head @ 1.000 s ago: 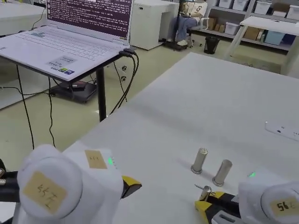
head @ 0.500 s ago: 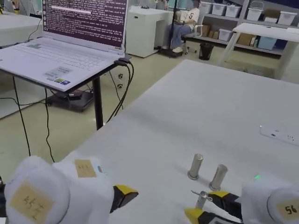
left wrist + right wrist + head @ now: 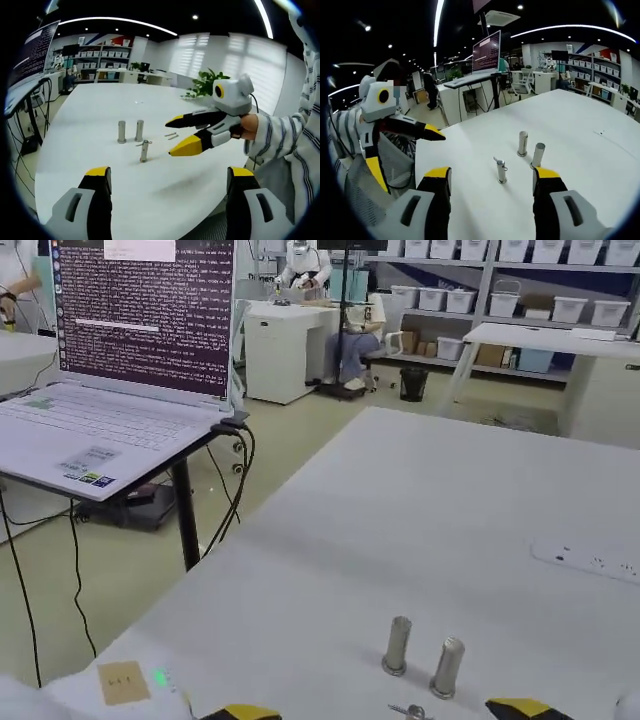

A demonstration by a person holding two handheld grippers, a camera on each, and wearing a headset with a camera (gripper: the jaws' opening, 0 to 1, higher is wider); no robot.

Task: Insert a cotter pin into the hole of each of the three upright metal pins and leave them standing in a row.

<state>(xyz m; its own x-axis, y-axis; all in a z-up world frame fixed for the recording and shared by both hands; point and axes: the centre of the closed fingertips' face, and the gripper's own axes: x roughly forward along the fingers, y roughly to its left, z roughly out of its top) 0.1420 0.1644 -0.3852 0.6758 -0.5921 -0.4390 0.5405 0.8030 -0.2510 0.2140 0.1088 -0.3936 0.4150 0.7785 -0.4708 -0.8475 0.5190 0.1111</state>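
With your left gripper (image 3: 168, 172) and right gripper (image 3: 492, 172) both gaping empty, pinch a loose cotter pin (image 3: 171, 135) by its head and line it up square with a bare metal pin (image 3: 139, 130) hole.

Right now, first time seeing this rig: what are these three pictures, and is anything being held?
No robot: a person holds a two-finger gripper in each hand. The head view is from a headset camera, looking down at the white table, with a laptop beside it. Each round view is from a camera riding on one gripper. The left gripper and the right gripper have their yellow-tipped fingers apart and hold nothing. Three metal pins stand on the table: one pin already carries a cotter pin; the other two pins look bare. Loose cotter pins lie close by.
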